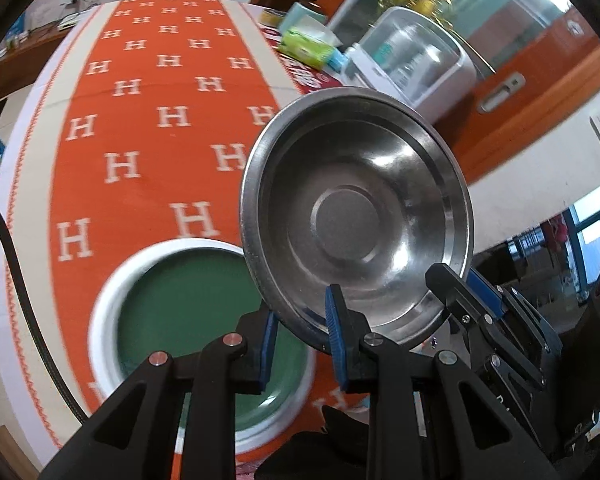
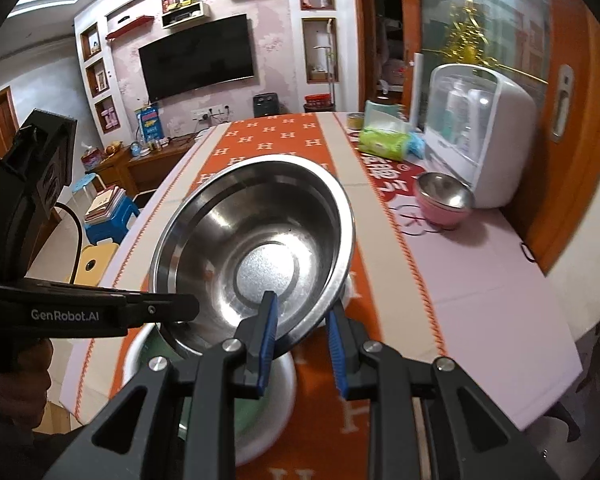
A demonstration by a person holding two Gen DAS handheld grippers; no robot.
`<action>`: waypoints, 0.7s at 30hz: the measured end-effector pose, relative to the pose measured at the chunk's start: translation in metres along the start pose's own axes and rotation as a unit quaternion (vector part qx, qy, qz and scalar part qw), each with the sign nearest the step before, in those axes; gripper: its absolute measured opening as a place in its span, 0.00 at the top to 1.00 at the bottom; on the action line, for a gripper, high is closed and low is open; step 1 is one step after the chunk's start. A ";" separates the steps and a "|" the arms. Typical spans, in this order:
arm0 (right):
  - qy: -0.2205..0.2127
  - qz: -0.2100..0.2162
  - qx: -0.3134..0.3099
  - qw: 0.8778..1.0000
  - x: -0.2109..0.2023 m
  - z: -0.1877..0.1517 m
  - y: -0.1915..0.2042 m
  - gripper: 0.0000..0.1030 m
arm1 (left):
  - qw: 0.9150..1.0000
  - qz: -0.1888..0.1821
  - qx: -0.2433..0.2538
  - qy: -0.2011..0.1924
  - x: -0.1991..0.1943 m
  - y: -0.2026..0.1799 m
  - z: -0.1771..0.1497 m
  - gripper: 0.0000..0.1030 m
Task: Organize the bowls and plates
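A steel bowl (image 1: 356, 216) hangs tilted above the orange table runner (image 1: 148, 120), carried by both grippers. My left gripper (image 1: 302, 320) is shut on the bowl's near rim, one blue pad inside and one outside. My right gripper (image 2: 302, 316) is shut on the rim at another spot, and shows in the left wrist view at the bowl's lower right (image 1: 462, 282). In the right wrist view the left gripper (image 2: 184, 308) clamps the bowl (image 2: 256, 248) from the left. Below the bowl lies a green plate with a white rim (image 1: 172, 300), partly hidden by it (image 2: 272, 392).
A pink bowl with a steel bowl nested in it (image 2: 444, 200) stands at the right of the table beside a white sterilizer cabinet (image 2: 484, 132). Green tissue packs (image 2: 384, 140) lie at the far end. A blue stool (image 2: 108, 216) stands left of the table edge.
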State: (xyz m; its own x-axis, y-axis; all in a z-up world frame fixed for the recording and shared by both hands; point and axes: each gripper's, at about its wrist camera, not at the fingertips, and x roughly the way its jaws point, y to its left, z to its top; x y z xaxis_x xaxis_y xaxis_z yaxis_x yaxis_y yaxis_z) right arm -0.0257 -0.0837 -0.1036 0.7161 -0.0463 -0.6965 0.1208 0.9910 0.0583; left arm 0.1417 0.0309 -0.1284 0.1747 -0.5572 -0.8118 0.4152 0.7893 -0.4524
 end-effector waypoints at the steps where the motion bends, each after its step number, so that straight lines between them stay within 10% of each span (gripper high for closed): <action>1: 0.002 0.000 0.002 1.000 -0.002 -0.002 -0.008 0.77 | 1.000 -0.001 0.003 0.002 0.003 -0.007 -0.001 0.79; 21: 0.088 0.026 0.014 0.996 0.016 -0.035 -0.123 0.76 | 0.998 0.023 -0.004 0.059 0.079 -0.100 -0.023 0.79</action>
State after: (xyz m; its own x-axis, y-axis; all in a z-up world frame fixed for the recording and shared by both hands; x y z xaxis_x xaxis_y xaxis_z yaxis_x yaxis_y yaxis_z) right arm -0.0536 -0.2021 -0.1468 0.5902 0.0300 -0.8067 0.1083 0.9873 0.1160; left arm 0.0938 -0.0861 -0.1558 0.0874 -0.4866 -0.8692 0.4015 0.8158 -0.4163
